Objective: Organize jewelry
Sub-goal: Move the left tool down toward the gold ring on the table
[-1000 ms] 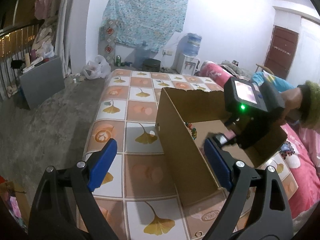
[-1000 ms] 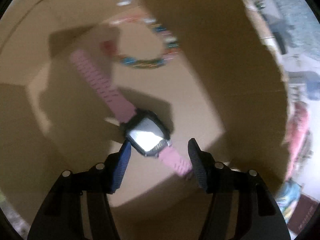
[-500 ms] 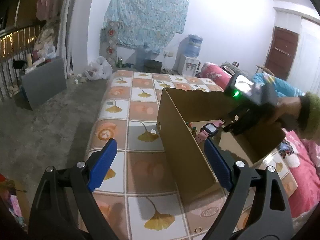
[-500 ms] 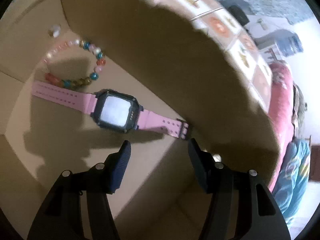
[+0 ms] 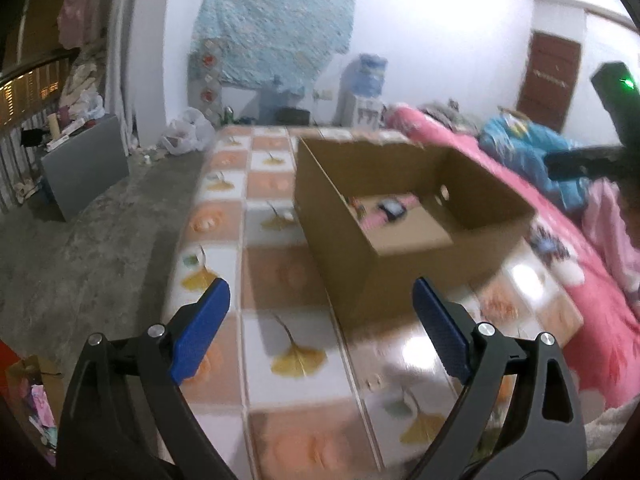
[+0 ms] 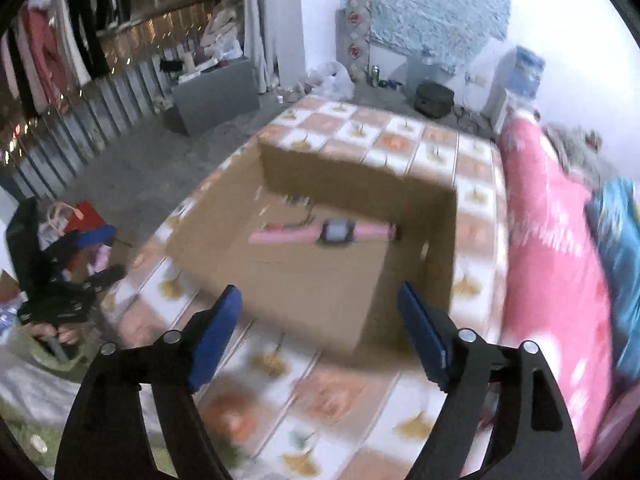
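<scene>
A pink-strapped watch lies flat on the floor of an open cardboard box, beside a blurred bead bracelet. My right gripper hangs above the box's near wall, its jaws opening with nothing between them. The left wrist view also shows the box, with the watch inside. My left gripper stands open and empty over the tiled surface, short of the box's near corner. The right tool's body shows at the far right.
The box sits on a surface with a leaf-patterned tile cover. Pink bedding lies to the right. A concrete floor with a grey cabinet lies left. A hand holds the left tool at the left of the right wrist view.
My right gripper let go of the watch, rose out of the box, pulled back and opened wider. The watch now lies on the box floor. My left gripper drew back from the box.
</scene>
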`<state>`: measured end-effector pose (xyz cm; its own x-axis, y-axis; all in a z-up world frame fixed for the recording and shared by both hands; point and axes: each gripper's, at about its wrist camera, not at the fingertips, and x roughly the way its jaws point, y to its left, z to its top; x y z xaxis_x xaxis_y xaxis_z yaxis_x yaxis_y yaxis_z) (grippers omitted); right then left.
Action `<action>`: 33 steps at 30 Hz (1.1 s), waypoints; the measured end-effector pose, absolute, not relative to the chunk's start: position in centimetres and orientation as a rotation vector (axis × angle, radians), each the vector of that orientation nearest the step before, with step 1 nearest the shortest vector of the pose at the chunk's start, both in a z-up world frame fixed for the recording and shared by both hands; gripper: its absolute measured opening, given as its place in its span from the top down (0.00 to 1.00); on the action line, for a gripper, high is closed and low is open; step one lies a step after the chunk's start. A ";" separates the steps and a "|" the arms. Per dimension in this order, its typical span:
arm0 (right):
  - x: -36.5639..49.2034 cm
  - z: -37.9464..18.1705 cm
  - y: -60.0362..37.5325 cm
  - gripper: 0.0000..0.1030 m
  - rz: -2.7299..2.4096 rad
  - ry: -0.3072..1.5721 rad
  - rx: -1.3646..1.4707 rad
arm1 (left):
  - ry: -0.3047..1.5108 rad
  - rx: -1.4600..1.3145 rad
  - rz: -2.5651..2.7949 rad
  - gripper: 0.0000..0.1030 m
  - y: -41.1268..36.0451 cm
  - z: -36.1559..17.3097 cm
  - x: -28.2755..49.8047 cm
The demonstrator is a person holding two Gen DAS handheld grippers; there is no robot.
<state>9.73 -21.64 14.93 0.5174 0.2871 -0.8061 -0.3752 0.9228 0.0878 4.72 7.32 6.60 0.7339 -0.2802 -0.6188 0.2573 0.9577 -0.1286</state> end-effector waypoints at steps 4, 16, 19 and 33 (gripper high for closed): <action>5.0 9.0 -22.6 0.22 0.326 1.027 0.007 | 0.778 -0.005 -0.334 0.14 5.1 3.8 2.8; 0.9 -1.9 -21.0 0.15 0.101 1.068 0.038 | 0.969 0.140 -0.280 0.13 0.8 -3.7 2.9; 0.9 -2.3 -20.4 0.06 0.072 1.063 -0.028 | 0.958 0.141 -0.270 0.10 1.1 -3.9 2.9; 0.7 -2.7 -20.4 0.06 0.085 1.034 -0.012 | 0.960 0.124 -0.238 0.07 1.1 -4.1 3.2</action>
